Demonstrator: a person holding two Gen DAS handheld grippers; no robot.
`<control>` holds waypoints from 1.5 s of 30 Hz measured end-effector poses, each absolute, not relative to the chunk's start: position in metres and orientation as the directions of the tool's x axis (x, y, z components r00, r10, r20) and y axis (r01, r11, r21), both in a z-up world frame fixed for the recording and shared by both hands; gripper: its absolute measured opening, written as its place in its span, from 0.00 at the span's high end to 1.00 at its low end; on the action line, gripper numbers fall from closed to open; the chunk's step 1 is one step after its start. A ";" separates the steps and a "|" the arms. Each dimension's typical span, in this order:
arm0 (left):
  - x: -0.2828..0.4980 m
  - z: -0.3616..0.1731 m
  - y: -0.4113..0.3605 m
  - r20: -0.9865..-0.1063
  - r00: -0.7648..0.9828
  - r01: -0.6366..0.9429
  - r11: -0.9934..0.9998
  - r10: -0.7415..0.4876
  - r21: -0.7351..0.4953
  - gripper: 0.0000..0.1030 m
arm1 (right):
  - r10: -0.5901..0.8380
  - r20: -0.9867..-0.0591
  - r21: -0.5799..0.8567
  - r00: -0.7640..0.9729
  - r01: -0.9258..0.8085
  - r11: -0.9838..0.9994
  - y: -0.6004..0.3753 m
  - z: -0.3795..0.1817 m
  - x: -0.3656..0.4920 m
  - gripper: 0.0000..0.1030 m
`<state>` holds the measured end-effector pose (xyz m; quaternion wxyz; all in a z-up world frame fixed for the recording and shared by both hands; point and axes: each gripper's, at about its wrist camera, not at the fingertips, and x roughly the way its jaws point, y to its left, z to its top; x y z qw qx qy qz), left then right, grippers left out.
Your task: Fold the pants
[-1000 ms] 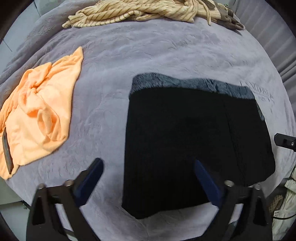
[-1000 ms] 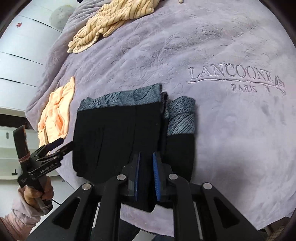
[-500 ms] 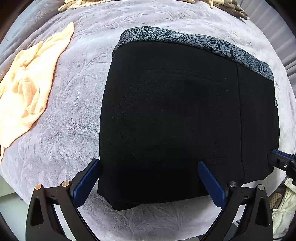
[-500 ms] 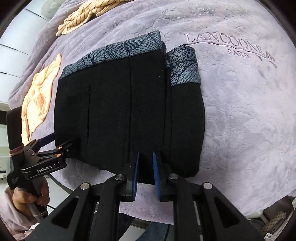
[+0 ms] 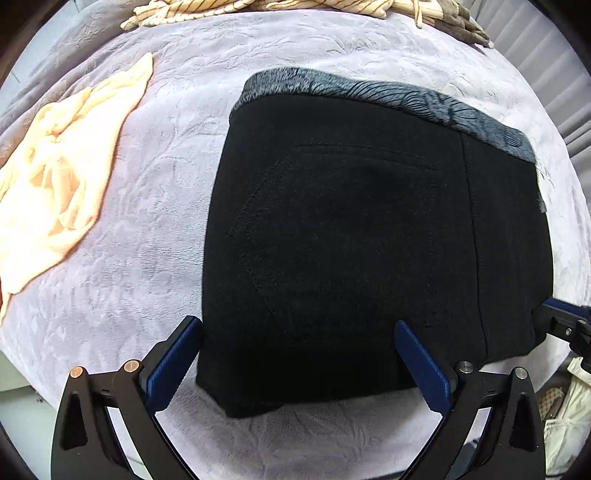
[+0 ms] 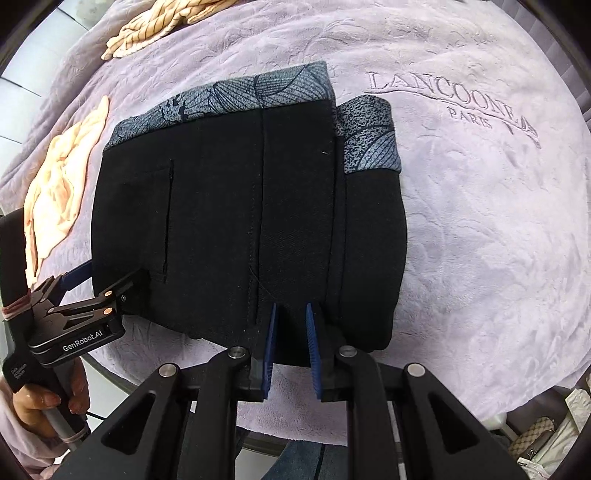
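1. The black pants [image 6: 236, 229] lie folded into a thick rectangle on the lilac blanket [image 6: 480, 229], close to its near edge, with the grey leaf-print waistband [image 6: 229, 99] turned toward the far side.
2. The right gripper [image 6: 291, 317] points down over the near edge of the bundle; its blue pads have just been parting, a narrow slot shows between them, and whether any cloth is still nipped there I cannot tell.
3. The left gripper [image 5: 297, 332] stands spread wide, one pad just off the bundle's left edge and the other over the black cloth, gripping nothing.
4. Only the right view shows the stitched "LANCOONE PARIS" lettering [image 6: 454, 99], the second waistband layer offset at the bundle's right, and the hand [image 6: 44, 402] on the left gripper's handle.
5. Both views show the orange garment [image 5: 59, 184] toward the blanket's left edge and the striped cream garment [image 5: 258, 7] at its far edge.
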<state>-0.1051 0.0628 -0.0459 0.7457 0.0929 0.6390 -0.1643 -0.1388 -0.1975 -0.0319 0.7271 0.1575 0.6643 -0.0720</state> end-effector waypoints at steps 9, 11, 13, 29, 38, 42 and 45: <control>-0.122 -0.002 0.073 -0.978 0.180 0.433 0.901 -0.109 -0.020 0.00 | 0.133 -0.976 0.192 0.169 0.400 0.896 -0.204 -0.004 -0.162 0.23; -0.126 -0.001 0.075 -0.980 0.172 0.437 0.899 -0.100 -0.015 0.00 | 0.138 -0.976 0.196 0.167 0.409 0.891 -0.199 -0.003 -0.165 0.23; -0.128 -0.002 0.078 -0.982 0.160 0.442 0.897 -0.099 -0.019 0.00 | 0.150 -0.975 0.206 0.164 0.411 0.888 -0.195 -0.002 -0.168 0.23; -0.141 0.022 0.096 -0.978 0.132 0.439 0.894 -0.161 -0.088 0.00 | 0.086 -0.986 0.140 0.140 0.440 0.887 -0.165 0.013 -0.165 0.23; -0.137 0.036 0.081 -0.981 0.137 0.437 0.897 -0.136 -0.063 0.00 | 0.012 -0.986 0.087 0.167 0.454 0.887 -0.174 0.028 -0.158 0.22; -0.136 0.033 0.072 -0.983 0.150 0.452 0.892 -0.106 -0.027 0.00 | -0.017 -0.984 0.062 0.175 0.438 0.897 -0.182 0.023 -0.150 0.22; -0.137 0.032 0.064 -0.981 0.190 0.466 0.883 -0.032 0.061 0.00 | -0.027 -0.986 0.050 0.164 0.449 0.892 -0.187 0.016 -0.148 0.22</control>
